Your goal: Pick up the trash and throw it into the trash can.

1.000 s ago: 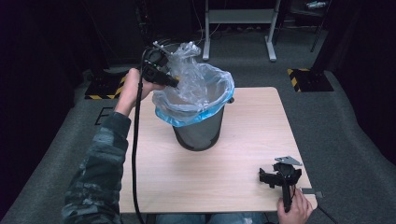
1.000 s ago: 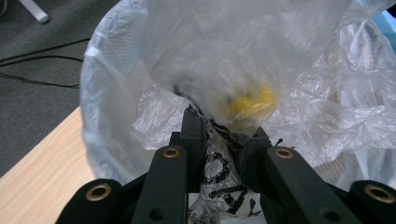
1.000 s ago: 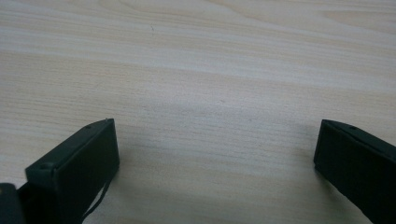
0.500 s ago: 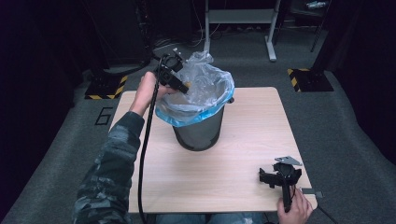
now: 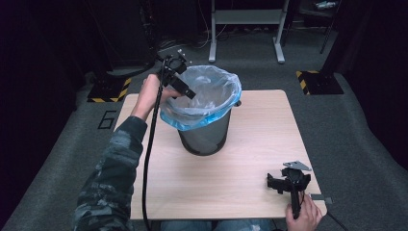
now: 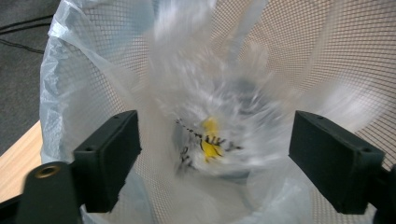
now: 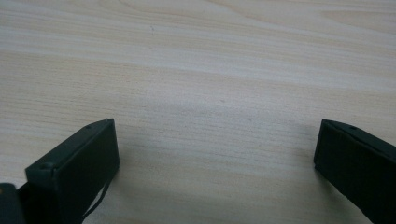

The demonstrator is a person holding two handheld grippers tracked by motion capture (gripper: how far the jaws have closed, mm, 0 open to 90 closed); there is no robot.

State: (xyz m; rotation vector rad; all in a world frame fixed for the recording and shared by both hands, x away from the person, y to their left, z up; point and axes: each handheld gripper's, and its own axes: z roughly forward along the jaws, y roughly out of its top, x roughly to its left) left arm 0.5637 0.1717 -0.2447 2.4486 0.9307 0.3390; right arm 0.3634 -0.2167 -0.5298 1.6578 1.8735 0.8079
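A black mesh wastebasket stands at the back middle of the wooden table, lined with a clear plastic bag whose blue edge folds over the rim. My left gripper hangs open over the bin's left rim, pointing down into it. In the left gripper view the jaws stand wide apart with nothing between them, and a blurred yellow and black item lies at the bottom of the bag. My right gripper rests open near the table's front right corner, over bare wood.
A black cable trails from the left gripper down along the sleeve. Behind the table stand a metal frame and two yellow-black striped floor plates. Grey carpet surrounds the table.
My left gripper has swung right and down from outside the bin's left rim to above its opening. The raised bag top has settled down. The right gripper has not moved.
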